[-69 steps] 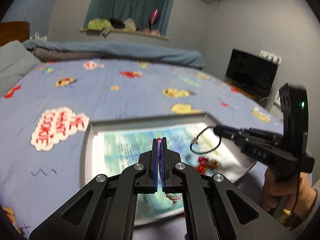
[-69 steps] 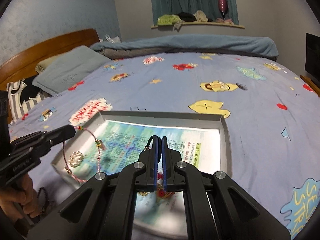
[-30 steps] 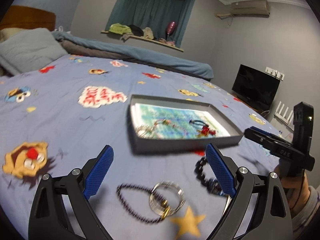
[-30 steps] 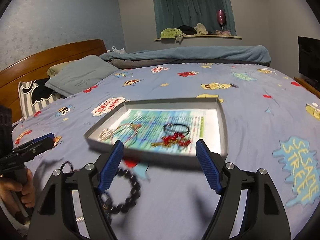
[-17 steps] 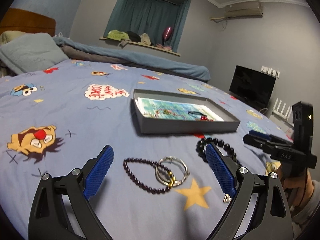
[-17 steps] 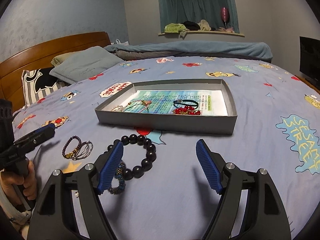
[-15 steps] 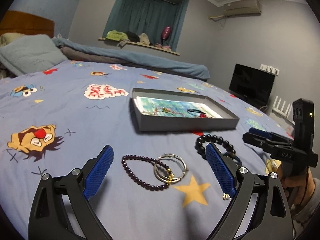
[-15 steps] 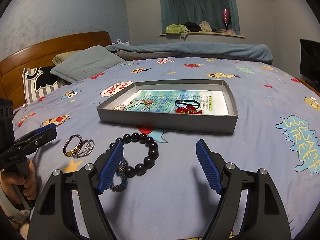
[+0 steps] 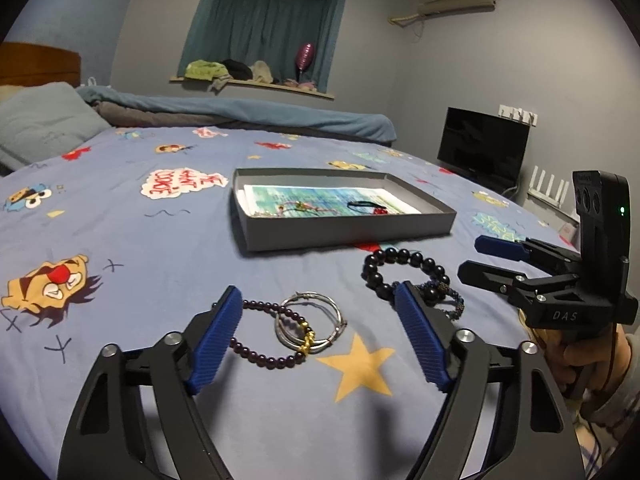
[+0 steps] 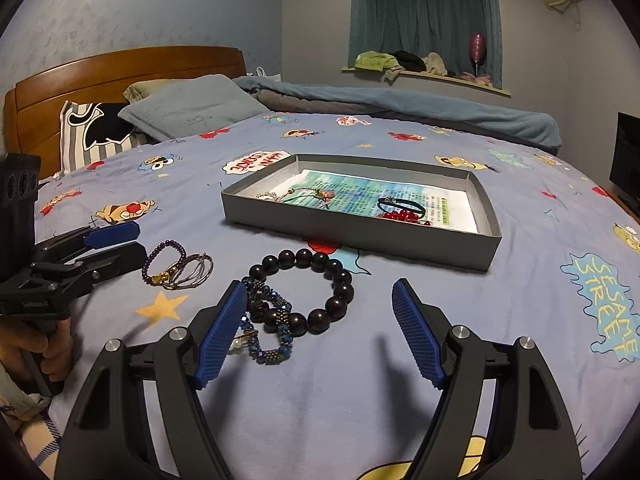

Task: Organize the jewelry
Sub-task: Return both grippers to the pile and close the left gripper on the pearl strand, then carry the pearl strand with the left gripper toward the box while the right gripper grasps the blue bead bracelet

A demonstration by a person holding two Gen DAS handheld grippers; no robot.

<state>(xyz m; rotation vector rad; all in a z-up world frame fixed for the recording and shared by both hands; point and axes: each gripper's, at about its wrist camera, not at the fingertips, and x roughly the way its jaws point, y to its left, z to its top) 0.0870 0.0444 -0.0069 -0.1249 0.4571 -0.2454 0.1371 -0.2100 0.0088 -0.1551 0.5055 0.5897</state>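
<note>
A grey tray (image 9: 348, 236) (image 10: 352, 240) on the bed holds a red bead string, a black cord band and a pink string bracelet. In front of it lie a black bead bracelet (image 9: 400, 258) (image 10: 340, 280), a blue beaded bracelet (image 10: 276, 350), a purple bead bracelet (image 9: 256, 354) (image 10: 164, 248) and silver bangles (image 9: 312, 320) (image 10: 196, 270). My left gripper (image 9: 316, 290) (image 10: 138, 242) hovers low over the purple bracelet and bangles, its jaws closing, pads touching nothing. My right gripper (image 10: 319, 285) (image 9: 474, 257) stands open by the black and blue bracelets.
The bed has a blue cartoon-print sheet (image 9: 120, 248). Pillows (image 10: 188, 108) and a wooden headboard (image 10: 120, 68) are at the far left, and a rolled blue duvet (image 10: 400, 108) lies along the back. A dark screen (image 9: 484, 152) stands beyond the bed's right side.
Both grippers, earlier shut on bracelets over the tray, have opened, drawn back and sunk toward the loose jewelry. The left jaws now stand narrower than half a second ago.
</note>
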